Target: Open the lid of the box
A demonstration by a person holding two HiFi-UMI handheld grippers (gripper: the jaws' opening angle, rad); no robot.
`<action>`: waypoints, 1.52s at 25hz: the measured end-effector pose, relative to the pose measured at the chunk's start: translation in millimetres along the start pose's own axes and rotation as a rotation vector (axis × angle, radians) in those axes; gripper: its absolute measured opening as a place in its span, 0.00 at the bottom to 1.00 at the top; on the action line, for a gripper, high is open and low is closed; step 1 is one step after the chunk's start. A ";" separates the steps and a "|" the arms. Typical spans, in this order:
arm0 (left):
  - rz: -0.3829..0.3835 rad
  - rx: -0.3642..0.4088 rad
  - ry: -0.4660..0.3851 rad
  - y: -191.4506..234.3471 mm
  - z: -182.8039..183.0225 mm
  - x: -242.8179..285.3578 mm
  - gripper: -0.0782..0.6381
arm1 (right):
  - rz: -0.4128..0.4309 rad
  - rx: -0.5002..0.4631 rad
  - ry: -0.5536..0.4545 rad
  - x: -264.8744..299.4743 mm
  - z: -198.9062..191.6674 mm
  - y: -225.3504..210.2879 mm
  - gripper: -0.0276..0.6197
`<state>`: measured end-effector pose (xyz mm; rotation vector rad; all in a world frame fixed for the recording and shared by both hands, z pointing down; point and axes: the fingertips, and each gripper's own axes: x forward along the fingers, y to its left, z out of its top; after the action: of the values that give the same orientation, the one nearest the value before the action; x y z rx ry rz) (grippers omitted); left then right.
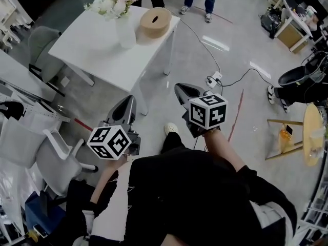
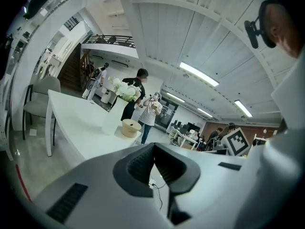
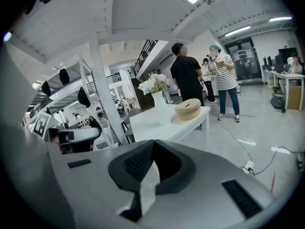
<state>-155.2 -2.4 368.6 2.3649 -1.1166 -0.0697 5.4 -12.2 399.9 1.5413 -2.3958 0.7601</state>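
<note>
Although the head view leaves it unclear, their own views show the left gripper (image 2: 154, 146) and right gripper (image 3: 152, 142) closed and empty, well apart from the seemingly lidded box (image 1: 155, 22).

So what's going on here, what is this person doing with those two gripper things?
A person holds a left gripper and a right gripper out in front, both empty with their fingers closed. They stand a little way from a white table carrying a round wooden box, its lid on, beside a vase of flowers. Neither gripper has reached the box yet, so the lid is untouched.
</note>
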 end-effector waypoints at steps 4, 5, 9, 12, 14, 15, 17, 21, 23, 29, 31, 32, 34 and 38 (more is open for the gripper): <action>0.010 0.006 -0.013 5.8 15.4 29.8 0.12 | 0.021 -0.011 0.008 22.9 23.2 -18.2 0.05; 0.014 0.006 -0.015 7.2 18.2 36.9 0.12 | 0.027 -0.013 0.008 28.5 28.8 -22.2 0.05; 0.035 -0.001 -0.023 14.0 30.0 64.7 0.12 | 0.059 -0.025 0.010 49.1 50.9 -36.9 0.05; 0.060 0.009 -0.038 18.8 41.4 81.0 0.12 | 0.080 -0.031 0.014 64.2 64.9 -49.6 0.05; 0.079 0.020 -0.045 21.8 48.2 88.3 0.12 | 0.094 -0.029 0.014 73.6 73.8 -56.9 0.05; 0.090 0.021 -0.050 23.7 51.1 91.3 0.12 | 0.103 -0.030 0.014 78.3 78.3 -59.8 0.05; 0.112 0.016 -0.060 28.9 55.6 96.7 0.12 | 0.121 -0.037 0.015 88.7 85.9 -64.3 0.05; 0.148 0.015 -0.073 39.5 58.2 110.7 0.12 | 0.143 -0.061 0.039 108.9 90.7 -78.0 0.05; 0.169 0.013 -0.086 44.6 59.3 115.6 0.12 | 0.160 -0.074 0.057 118.2 90.2 -83.3 0.05; 0.220 0.030 -0.099 54.7 57.9 130.9 0.12 | 0.221 -0.088 0.081 141.4 92.5 -88.5 0.05; 0.211 -0.012 -0.099 55.4 56.6 134.7 0.12 | 0.220 -0.087 0.082 147.2 92.6 -89.4 0.05; 0.212 -0.021 -0.098 57.1 57.0 135.1 0.12 | 0.218 -0.084 0.078 150.2 92.4 -89.9 0.05; 0.223 -0.018 -0.092 63.4 58.7 135.2 0.12 | 0.210 -0.067 0.072 156.9 91.0 -93.5 0.05; 0.239 -0.033 -0.078 80.2 57.2 139.0 0.12 | 0.176 -0.031 0.096 171.1 83.9 -110.1 0.05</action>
<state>-135.1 -171.1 380.8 2.1991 -1.4164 -0.0964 37.5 -227.0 435.6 1.2642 -2.4825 0.8067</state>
